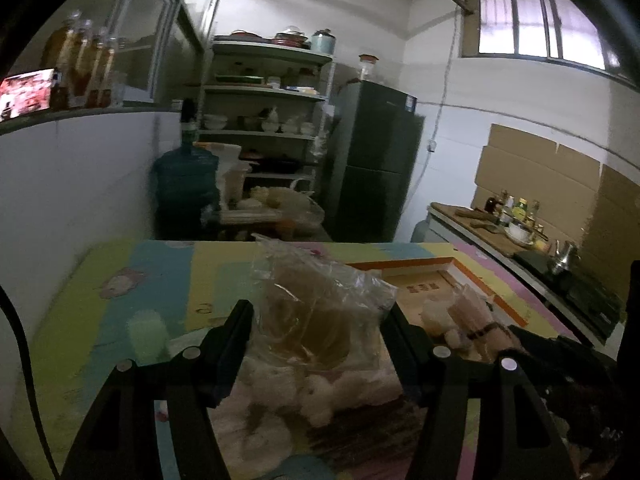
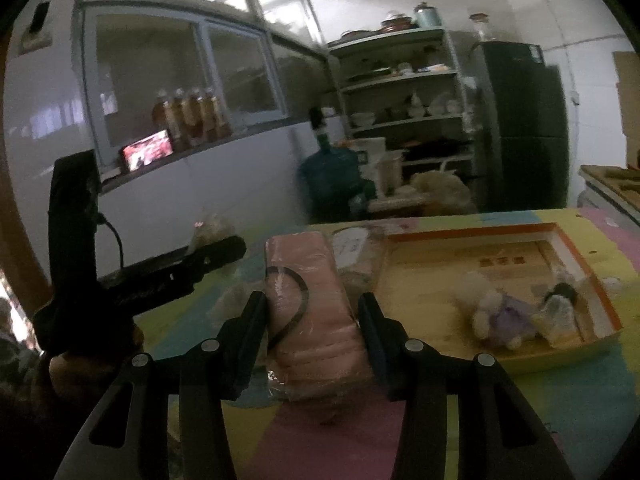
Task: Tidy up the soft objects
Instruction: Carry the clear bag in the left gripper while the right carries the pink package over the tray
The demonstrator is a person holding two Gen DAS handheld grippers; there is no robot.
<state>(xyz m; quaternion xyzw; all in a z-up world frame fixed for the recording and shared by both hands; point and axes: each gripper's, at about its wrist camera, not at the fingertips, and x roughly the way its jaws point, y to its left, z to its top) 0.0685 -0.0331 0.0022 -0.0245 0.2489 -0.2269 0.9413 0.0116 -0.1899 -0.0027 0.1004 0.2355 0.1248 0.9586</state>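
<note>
In the left wrist view my left gripper (image 1: 318, 320) is open around a clear plastic bag with something yellowish inside (image 1: 320, 304); white fluffy soft pieces (image 1: 316, 394) lie below it. In the right wrist view my right gripper (image 2: 312, 312) is shut on a pink wrapped pack (image 2: 316, 304) with a black hair tie on it, held above the table. A shallow orange-rimmed cardboard box (image 2: 576, 280) on the right holds a white plush toy in a purple dress (image 2: 496, 312) and a small dark-haired doll (image 2: 560, 304). The box also shows in the left wrist view (image 1: 436, 280).
A colourful foam mat (image 1: 120, 288) covers the table. The left gripper's body (image 2: 160, 272) shows at the left of the right wrist view. Behind the table are a water jug (image 1: 188, 184), shelves with dishes (image 1: 264, 92), a fridge (image 1: 376, 160) and a counter with bottles (image 1: 516, 216).
</note>
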